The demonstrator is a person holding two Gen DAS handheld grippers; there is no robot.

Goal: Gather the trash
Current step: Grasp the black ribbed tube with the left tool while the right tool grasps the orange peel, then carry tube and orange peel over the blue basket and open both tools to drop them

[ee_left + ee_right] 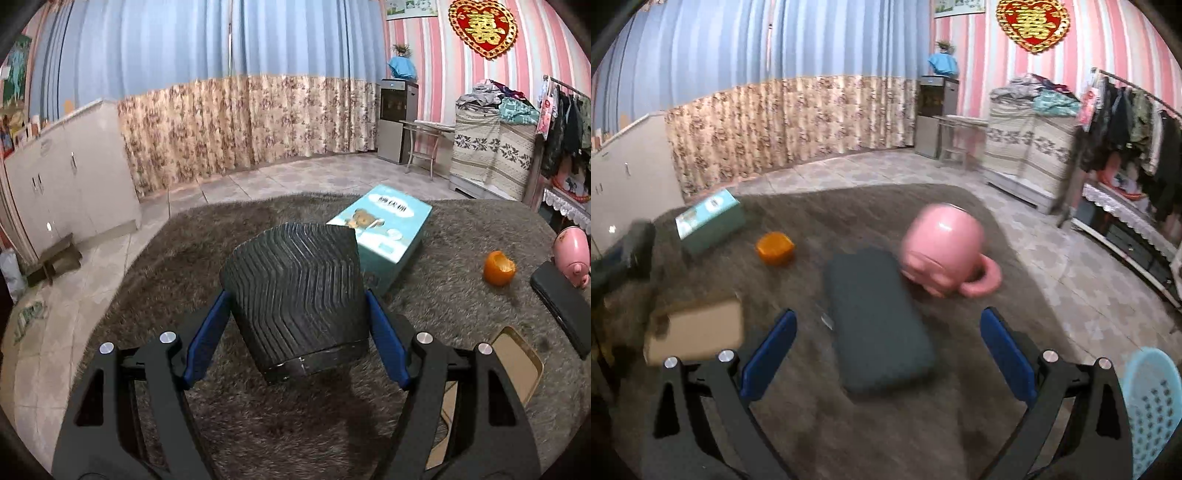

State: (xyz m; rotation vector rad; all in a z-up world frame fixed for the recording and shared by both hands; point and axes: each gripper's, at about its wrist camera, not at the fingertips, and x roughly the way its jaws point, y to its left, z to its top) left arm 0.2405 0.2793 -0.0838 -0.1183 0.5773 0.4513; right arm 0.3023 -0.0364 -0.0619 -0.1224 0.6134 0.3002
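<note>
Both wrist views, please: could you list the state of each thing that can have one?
left gripper: shut on the black ribbed bin
black ribbed bin: held, tilted
right gripper: jaws open, empty
pink mug: tipped on its side
orange peel: hollow, opening up
teal box: closed, lying flat
dark case: lying flat

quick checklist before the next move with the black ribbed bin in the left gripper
1. Left gripper closed on the black ribbed bin: ok.
2. Bin upright: not ok, tilted.
3. Right gripper free: ok, open over the dark case.
4. Trash located: ok, orange peel lies on the rug.
5. Pink mug clear of the peel: ok.
6. Bin opening facing the peel: cannot tell.
</note>
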